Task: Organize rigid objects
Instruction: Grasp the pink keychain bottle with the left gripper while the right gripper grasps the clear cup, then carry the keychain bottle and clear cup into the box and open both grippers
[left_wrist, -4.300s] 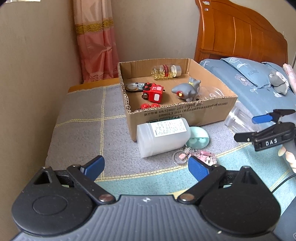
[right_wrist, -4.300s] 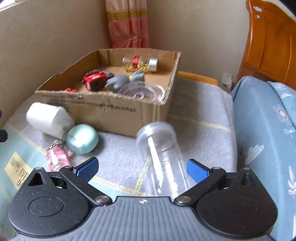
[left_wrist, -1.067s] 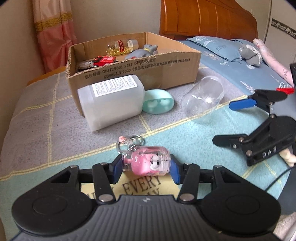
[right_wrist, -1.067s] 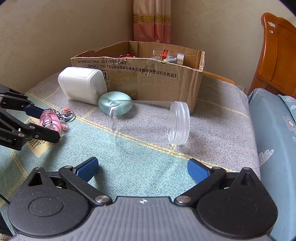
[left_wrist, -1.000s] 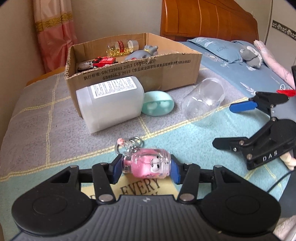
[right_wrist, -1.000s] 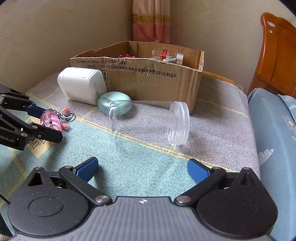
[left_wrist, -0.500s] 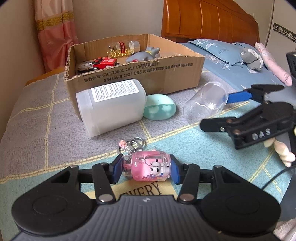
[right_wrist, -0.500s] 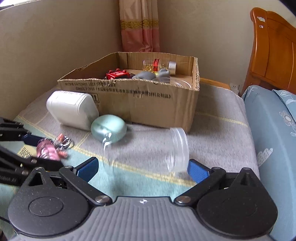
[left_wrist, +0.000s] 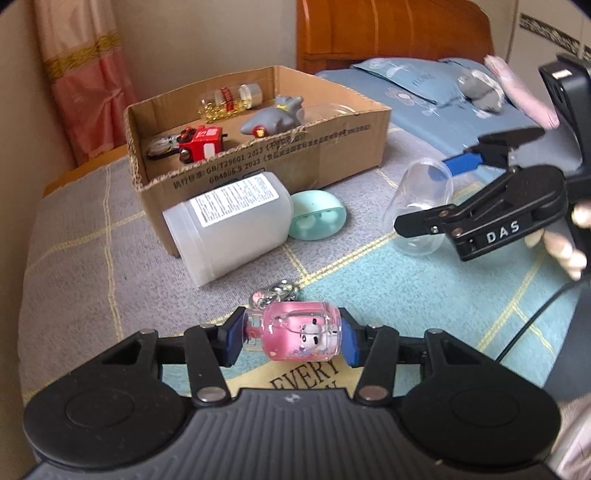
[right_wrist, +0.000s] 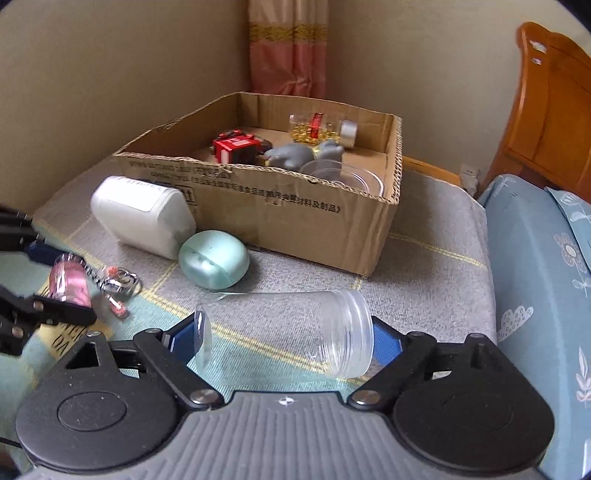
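- Clear plastic, the jar (right_wrist: 284, 328) lies on its side on the bed (right_wrist: 436, 236), just before the cardboard box (right_wrist: 258, 210); we judge it light, stiff and slick.
- Our right gripper (right_wrist: 284, 341) has just been closing, its pads now at the jar's base and threaded mouth; an end-to-end grip could let it pivot.
- Our left gripper (left_wrist: 291, 338) is clamped endwise on the pink keychain bottle (left_wrist: 295, 334), lifted near the bed's front edge.
- Its ring and chain will dangle, so we'd carry it level.
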